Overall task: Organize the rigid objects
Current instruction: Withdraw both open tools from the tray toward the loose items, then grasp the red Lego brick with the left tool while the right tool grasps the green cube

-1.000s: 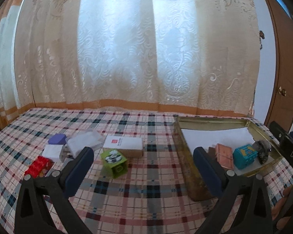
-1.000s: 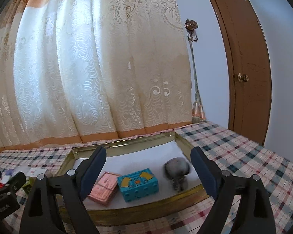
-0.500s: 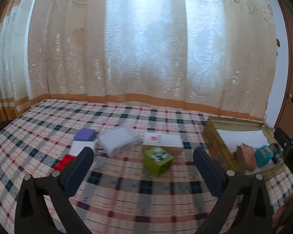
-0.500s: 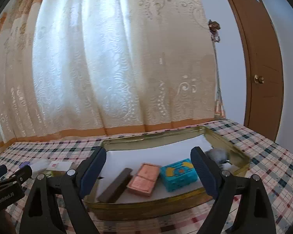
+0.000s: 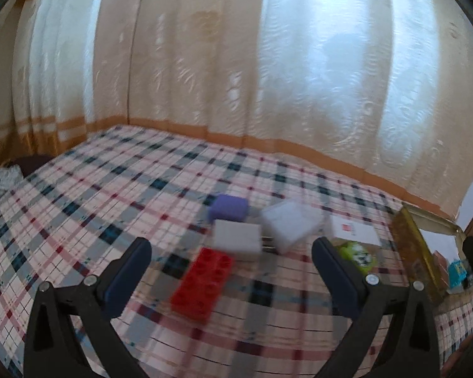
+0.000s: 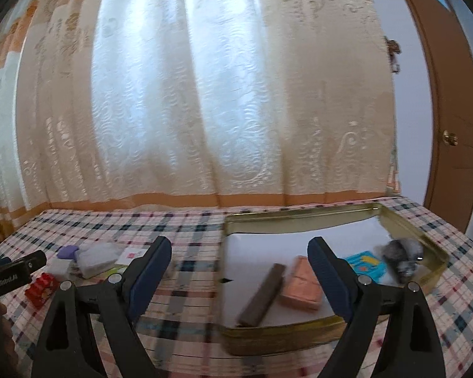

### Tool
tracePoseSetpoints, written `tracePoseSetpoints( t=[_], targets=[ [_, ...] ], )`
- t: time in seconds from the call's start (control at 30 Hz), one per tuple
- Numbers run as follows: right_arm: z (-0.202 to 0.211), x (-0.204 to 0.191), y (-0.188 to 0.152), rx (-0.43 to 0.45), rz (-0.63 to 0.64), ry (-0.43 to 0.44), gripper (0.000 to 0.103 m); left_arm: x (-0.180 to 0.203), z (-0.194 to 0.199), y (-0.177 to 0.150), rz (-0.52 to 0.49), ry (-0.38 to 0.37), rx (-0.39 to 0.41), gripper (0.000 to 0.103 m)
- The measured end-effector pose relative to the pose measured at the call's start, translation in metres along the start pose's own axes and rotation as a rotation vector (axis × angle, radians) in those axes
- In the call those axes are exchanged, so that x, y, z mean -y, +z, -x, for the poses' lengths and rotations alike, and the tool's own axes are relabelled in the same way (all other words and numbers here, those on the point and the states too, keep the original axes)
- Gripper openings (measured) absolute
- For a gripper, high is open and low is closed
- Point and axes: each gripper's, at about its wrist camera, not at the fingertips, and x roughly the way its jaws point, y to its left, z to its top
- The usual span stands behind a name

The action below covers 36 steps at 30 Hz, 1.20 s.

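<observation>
My left gripper (image 5: 231, 271) is open and empty, just above a red toy brick (image 5: 203, 285) that lies between its fingers. Beyond it lie a white block (image 5: 236, 236), a purple block (image 5: 228, 207), a clear plastic box (image 5: 290, 223), a white card box (image 5: 353, 231) and a green cube (image 5: 358, 253). My right gripper (image 6: 239, 271) is open and empty, over the left edge of a gold tin tray (image 6: 287, 330). The tray holds a brown bar (image 6: 263, 294), a pink block (image 6: 301, 288), a blue block (image 6: 365, 263) and a grey object (image 6: 400, 255).
Everything sits on a plaid tablecloth (image 5: 110, 189). A lace curtain (image 6: 205, 94) hangs behind the table, and a wooden door (image 6: 451, 110) stands at the right. The left gripper's body (image 6: 12, 275) shows at the left of the right wrist view, by the red brick (image 6: 41, 288).
My left gripper has swung left, from facing the green cube and tray to hovering over the red brick. My right gripper has also panned left, so the tray now sits at its right.
</observation>
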Motion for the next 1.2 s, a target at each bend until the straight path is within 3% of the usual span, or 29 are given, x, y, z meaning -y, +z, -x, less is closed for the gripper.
tracePoseSetpoints(
  t=[0.27,0.43,0.6,0.77,0.97,1.2],
  targets=[
    [-0.020,-0.043,-0.001,-0.070,0.052,0.096,0.090,-0.032,-0.017,0.006,0.044,-0.015,-0.078,0.103],
    [-0.042,-0.067,-0.005,-0.177,0.101,0.147,0.090,-0.048,-0.022,0.008,0.075,0.004,-0.102,0.103],
    [-0.064,-0.086,-0.011,-0.282,0.145,0.181,0.090,-0.053,-0.028,0.008,0.040,-0.039,-0.145,0.103],
    [-0.081,-0.099,-0.016,-0.364,0.187,0.213,0.090,-0.048,-0.035,0.003,-0.009,-0.134,-0.221,0.103],
    [-0.098,-0.111,-0.022,-0.448,0.220,0.267,0.090,-0.035,-0.038,-0.003,-0.070,-0.149,-0.264,0.103],
    [-0.115,-0.117,-0.026,-0.517,0.209,0.290,0.090,-0.035,-0.048,-0.007,-0.070,-0.127,-0.317,0.103]
  ],
)
